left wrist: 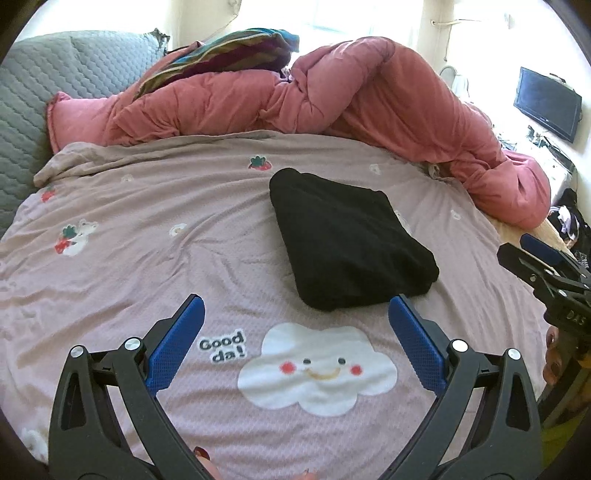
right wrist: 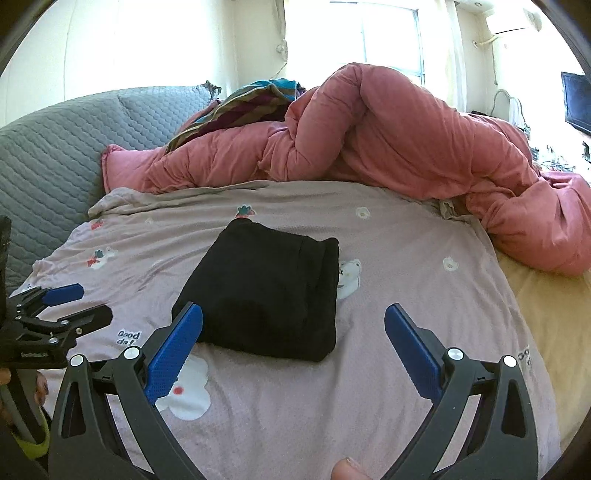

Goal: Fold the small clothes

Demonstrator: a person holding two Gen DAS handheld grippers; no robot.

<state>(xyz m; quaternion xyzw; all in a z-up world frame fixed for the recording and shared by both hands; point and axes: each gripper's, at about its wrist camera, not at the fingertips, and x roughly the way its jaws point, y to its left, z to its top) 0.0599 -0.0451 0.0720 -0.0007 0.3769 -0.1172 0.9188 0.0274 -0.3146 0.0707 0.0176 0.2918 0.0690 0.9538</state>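
Left gripper (left wrist: 296, 317): jaws wide apart, nothing between. Right gripper (right wrist: 293, 325): jaws wide apart too, empty; left pad overlaps the garment's near corner in view (contact unclear). Black garment (left wrist: 347, 240) lies folded, a thick soft-edged rectangle, matte knit, mid-bed on pink sheet (left wrist: 147, 206). Fold looks complete; best lift both clear without snagging an edge. Puffy pink duvet (left wrist: 369, 103) heaped behind.

Your right claw (left wrist: 532, 258) is cut off at the right edge of the left wrist view. The window (right wrist: 388, 33) at the top is blown out white. The clutter (left wrist: 550, 147) under the screen (left wrist: 546, 103) is too small to tell.
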